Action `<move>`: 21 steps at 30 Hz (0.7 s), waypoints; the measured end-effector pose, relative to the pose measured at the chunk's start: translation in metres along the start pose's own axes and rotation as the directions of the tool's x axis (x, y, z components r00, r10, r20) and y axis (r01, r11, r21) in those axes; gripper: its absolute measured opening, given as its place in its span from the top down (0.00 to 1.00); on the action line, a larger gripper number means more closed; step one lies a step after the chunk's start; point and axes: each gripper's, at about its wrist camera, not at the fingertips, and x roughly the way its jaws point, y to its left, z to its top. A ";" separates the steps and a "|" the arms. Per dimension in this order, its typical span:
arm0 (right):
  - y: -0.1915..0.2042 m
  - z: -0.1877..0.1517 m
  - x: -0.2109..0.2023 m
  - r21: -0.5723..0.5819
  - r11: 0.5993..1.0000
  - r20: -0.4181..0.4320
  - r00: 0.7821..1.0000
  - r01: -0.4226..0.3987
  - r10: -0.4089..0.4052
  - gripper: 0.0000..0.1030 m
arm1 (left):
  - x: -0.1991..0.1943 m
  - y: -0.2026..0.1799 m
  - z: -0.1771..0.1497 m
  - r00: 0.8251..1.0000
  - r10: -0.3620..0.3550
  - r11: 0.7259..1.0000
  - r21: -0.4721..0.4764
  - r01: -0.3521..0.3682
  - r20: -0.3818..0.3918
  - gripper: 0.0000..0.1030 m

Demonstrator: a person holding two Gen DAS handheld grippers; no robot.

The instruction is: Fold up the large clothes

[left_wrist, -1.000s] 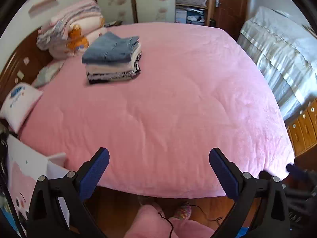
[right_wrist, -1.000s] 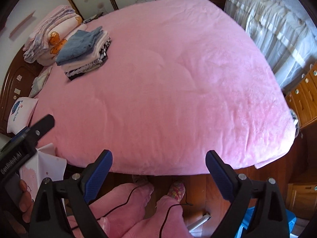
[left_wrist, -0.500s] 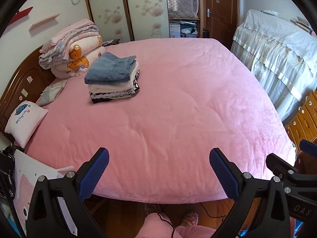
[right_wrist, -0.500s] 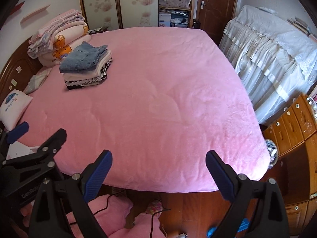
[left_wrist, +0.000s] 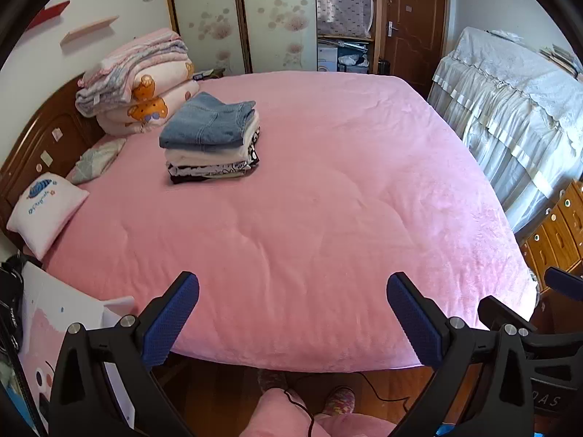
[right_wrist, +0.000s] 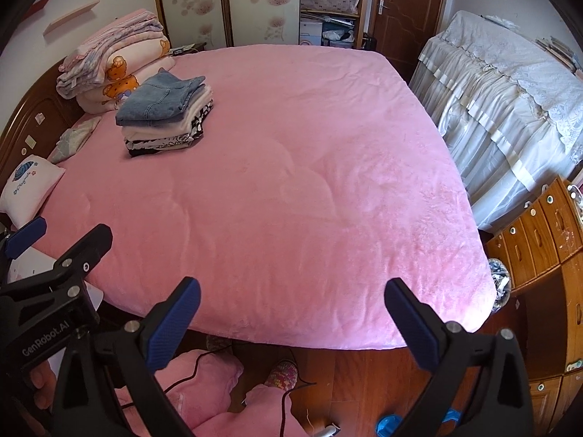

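Both grippers, left (left_wrist: 292, 315) and right (right_wrist: 291, 318), hang empty over the bed's (left_wrist: 328, 200) near edge; the right's jaws are opening. Folded clothes (left_wrist: 211, 138) sit stacked near the pillows.

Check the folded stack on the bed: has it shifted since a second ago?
No. The folded stack sits in the same spot beside the bear-print bedding; only the camera view tilted up.

Left tongs (left_wrist: 292, 318) wide apart, empty — right tongs (right_wrist: 292, 322) opening, nothing between; both angled down.

Pink bedspread (left_wrist: 328, 218), blue denim (left_wrist: 207, 122) atop cream and black-and-white folded layers, bear-print pink quilt (left_wrist: 145, 105).
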 end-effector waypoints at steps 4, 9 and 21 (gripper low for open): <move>0.000 0.001 0.003 -0.013 1.000 -0.004 1.000 0.007 -0.007 0.00 | 0.009 0.003 0.001 1.000 -0.010 1.000 -0.022 0.009 -0.029 0.01; -0.003 0.004 0.008 -0.016 1.000 -0.018 1.000 -0.001 0.000 0.00 | 0.016 0.004 0.003 0.999 -0.018 0.999 -0.032 0.017 -0.049 0.01; -0.006 0.005 0.020 -0.001 1.000 -0.064 0.998 -0.008 0.008 0.00 | 0.027 0.004 0.003 0.996 -0.042 0.999 -0.023 0.040 -0.084 0.01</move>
